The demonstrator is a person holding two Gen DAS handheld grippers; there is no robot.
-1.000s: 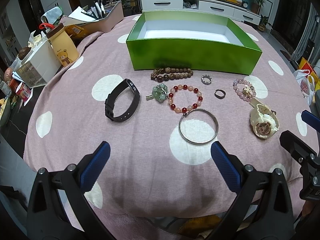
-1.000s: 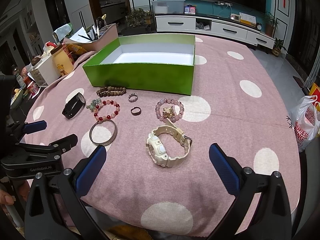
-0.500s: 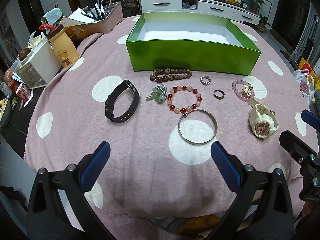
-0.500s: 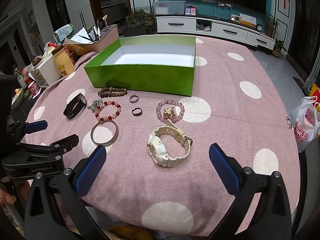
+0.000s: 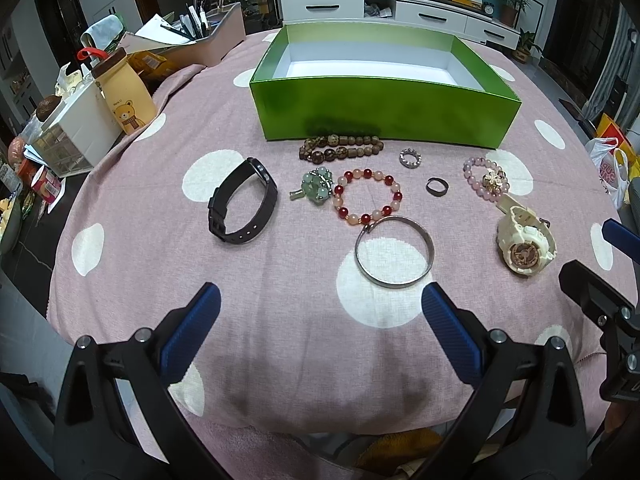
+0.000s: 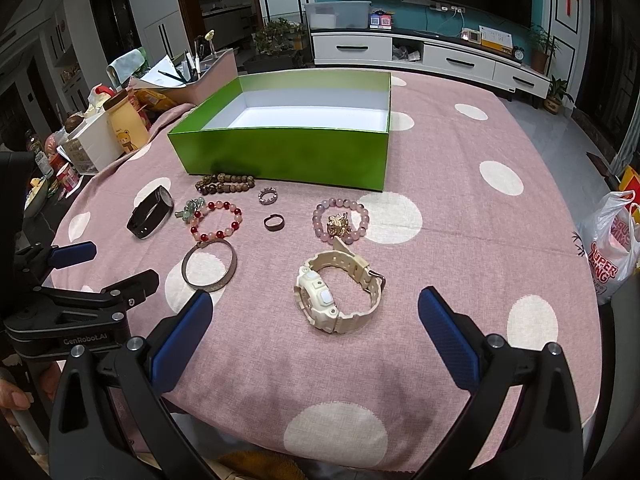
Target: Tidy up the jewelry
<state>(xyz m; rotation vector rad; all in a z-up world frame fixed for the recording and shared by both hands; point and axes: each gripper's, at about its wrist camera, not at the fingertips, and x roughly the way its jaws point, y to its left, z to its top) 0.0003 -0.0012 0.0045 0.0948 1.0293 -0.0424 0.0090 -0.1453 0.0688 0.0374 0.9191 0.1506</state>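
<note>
Hovering over the near edge of the desk (image 5: pixel 132 248), the left tongs (image 5: pixel 320 320) stand wide apart with nothing between their blue pads (image 5: pixel 192 332); the right tongs (image 6: pixel 316 328) are likewise spread wide and hold nothing. In the right wrist view the left tongs appear at the near left, a hand (image 6: pixel 16 392) gripping their handle. Nearest the left tongs lies a silver bangle (image 5: pixel 394 252) flat on a white dot of the pink dotted cloth. Just beyond the right tongs rests a cream watch (image 6: pixel 338 292), strap buckled, lying on its side. Just beyond the bangle and touching it is a red and pink bead bracelet (image 5: pixel 369 196), with a green stone charm (image 5: pixel 314 188) against its left side. Left of these, apart, sits a black fitness band (image 5: pixel 242 202). A small dark ring (image 5: pixel 437 186) lies right of the red bracelet, a studded silver ring (image 5: pixel 411 158) farther back, and a lilac bead bracelet (image 5: pixel 486 178) with a gold charm lies just beyond the watch. A brown wooden bead bracelet (image 5: pixel 340 148) lies doubled close against the near wall of the green box (image 5: pixel 380 112), which stands open, its white interior bare. Far left, at the desk edge, stand a bear-print bottle (image 5: pixel 128 96) and a white drawer unit (image 5: pixel 76 136).
</note>
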